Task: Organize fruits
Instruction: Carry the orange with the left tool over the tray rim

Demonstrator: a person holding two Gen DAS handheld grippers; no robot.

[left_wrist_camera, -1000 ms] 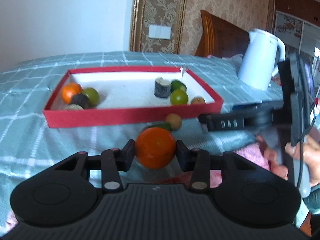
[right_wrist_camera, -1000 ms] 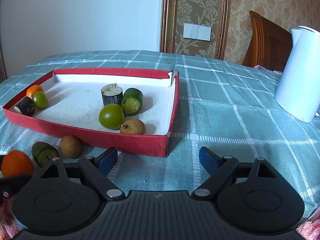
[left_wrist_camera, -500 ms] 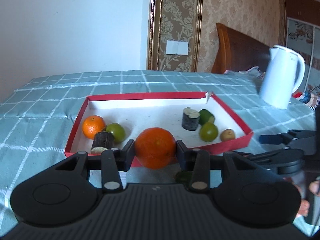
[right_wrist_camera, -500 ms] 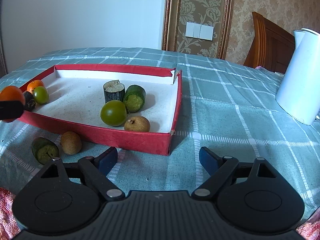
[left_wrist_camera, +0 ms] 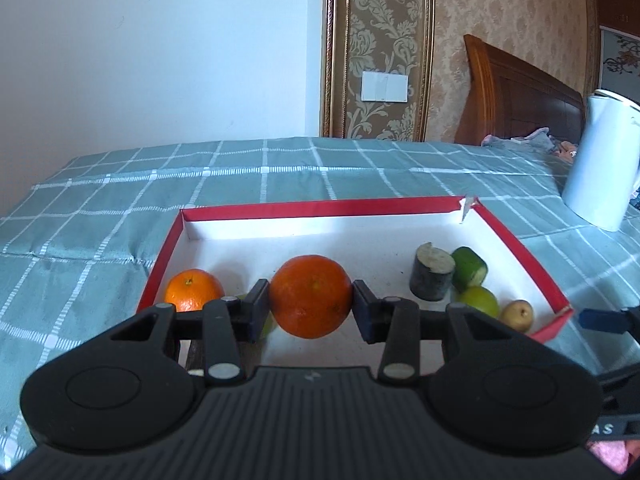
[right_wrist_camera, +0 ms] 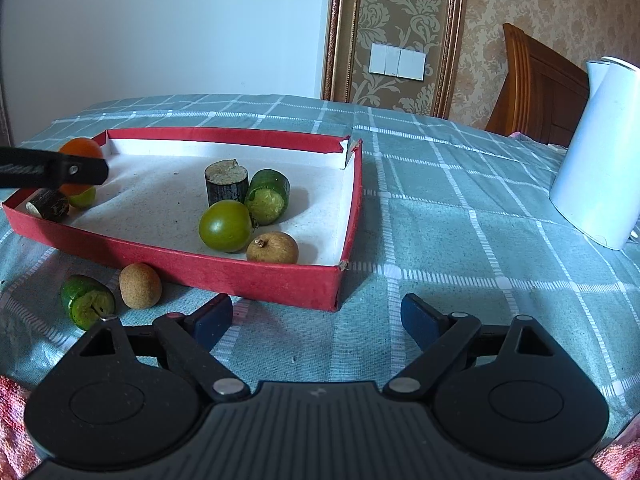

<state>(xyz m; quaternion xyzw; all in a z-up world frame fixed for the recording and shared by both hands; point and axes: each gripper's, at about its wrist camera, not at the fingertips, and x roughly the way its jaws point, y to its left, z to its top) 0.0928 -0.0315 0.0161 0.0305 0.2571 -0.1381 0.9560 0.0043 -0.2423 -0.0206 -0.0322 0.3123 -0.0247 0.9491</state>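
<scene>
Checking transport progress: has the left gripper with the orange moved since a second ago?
Yes. The left gripper, shut on the orange, moved forward from the tablecloth outside the red tray to above its floor.

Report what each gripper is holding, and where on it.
The left gripper holds an orange, pinched at its two opposite sides, above the red tray. The right gripper is open and holds nothing.

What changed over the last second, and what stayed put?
The left tool, still shut on the orange, carried it from the cloth in front of the red tray to above the tray's left end. The right tool stayed open and idle; all other fruit stayed put.
</scene>
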